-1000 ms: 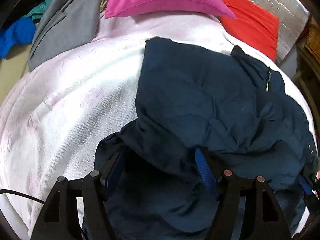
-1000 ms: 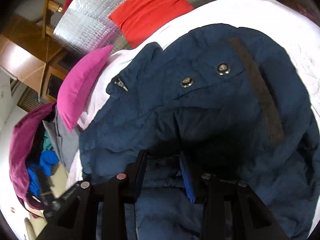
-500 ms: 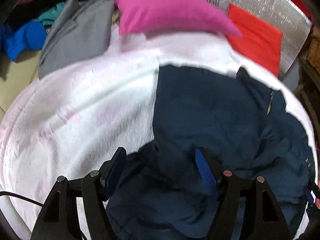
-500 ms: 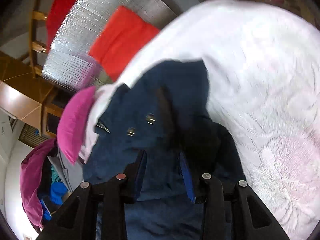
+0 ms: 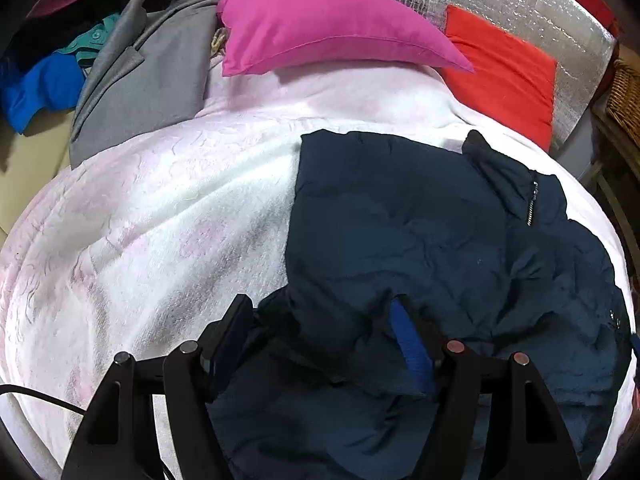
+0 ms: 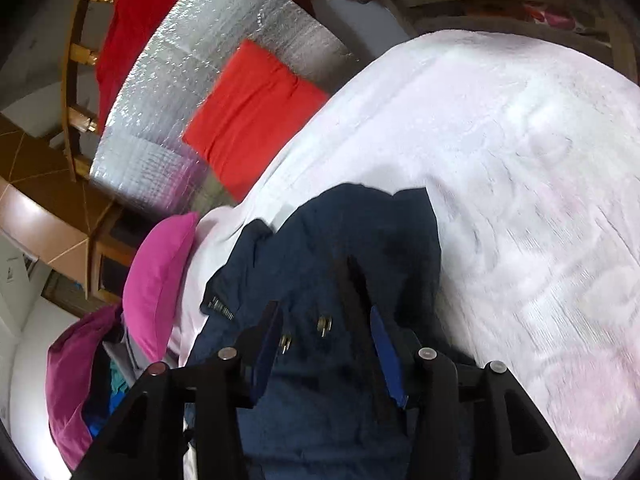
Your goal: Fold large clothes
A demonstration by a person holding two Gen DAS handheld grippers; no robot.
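- Currently the navy padded jacket (image 5: 420,232) lies on the pale fleecy blanket (image 5: 160,220) covering the bed, toward the right half in the left wrist view; its zip collar points at the headboard end.
- Left gripper (image 5: 320,332): jaws stand wide, a puffy fold of the jacket bunched between them. Whether the pads actually press that fold I cannot tell; the fabric hides the contact.
- Right gripper (image 6: 326,334): jaws are opening, with the snap-button placket of the jacket (image 6: 320,264) lying between them; the pads look clear of the cloth. Likely reason: a flap has just been laid over and is being let go.
- Probable reason for the left's position: it pins the near hem so the body stays put while the other side is worked.
- Magenta pillow (image 5: 328,24) and red cushion (image 5: 500,76) sit at the head, well apart from the jacket. Grey garment (image 5: 148,80) lies at the far left edge.
- Against a second ago: the right view showed the snaps large and close, with the jaws narrower around fabric; now the snaps sit low near the fingers, much more blanket (image 6: 520,200) is exposed, and the jaws are wider.
- Left view: the jacket's left edge now sits further right, baring more blanket.
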